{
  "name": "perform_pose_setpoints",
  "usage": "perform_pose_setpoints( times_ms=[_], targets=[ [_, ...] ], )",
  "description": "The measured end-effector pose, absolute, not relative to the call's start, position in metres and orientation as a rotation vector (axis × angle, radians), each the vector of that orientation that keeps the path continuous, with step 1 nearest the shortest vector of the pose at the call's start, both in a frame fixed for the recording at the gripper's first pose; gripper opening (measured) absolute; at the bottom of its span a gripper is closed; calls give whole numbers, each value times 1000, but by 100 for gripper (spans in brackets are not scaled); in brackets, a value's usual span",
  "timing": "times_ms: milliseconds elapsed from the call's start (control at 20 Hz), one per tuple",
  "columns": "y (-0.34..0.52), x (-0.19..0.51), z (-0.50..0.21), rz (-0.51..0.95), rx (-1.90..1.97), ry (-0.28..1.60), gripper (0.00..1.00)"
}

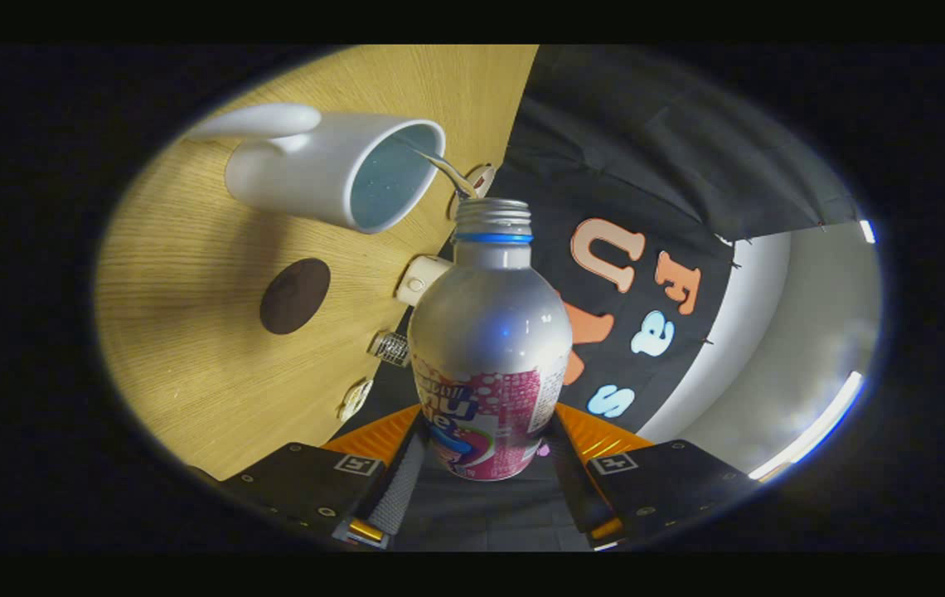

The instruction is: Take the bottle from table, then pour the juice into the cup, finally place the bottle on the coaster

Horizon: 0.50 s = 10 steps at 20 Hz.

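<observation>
silver bottle [491, 332] clamped between hand-held gripper [485, 464] fingers.

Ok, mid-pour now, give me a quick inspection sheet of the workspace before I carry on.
Surface: wooden table, seen rolled sideways because the gripper is tipped.
Job's things: silver bottle, cap off, tipped toward the white cup; thin stream running from its mouth into the cup. Dark round coaster bare, beside the cup.
Clutter: small white cap-like piece and a few small objects at the table's far edge.
Grippers: gripper shut on bottle, fingers on its lower body.
Cables: nothing seen.
Surroundings: black cloth wall, pale wall beyond.
</observation>
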<state>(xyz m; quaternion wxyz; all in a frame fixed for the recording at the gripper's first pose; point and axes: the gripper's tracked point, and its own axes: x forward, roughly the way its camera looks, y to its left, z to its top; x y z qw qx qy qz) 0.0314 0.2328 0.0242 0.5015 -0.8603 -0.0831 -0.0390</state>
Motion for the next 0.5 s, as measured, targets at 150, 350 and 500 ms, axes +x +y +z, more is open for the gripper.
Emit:
perform_pose_setpoints(
  times_ms=[150,350,500],
  targets=[
    [230,33,25,-99,-2085,-195,76],
    [231,35,28,-102,-2118,-200,76],
    [233,35,31,-100,-2144,-207,76]
  ],
)
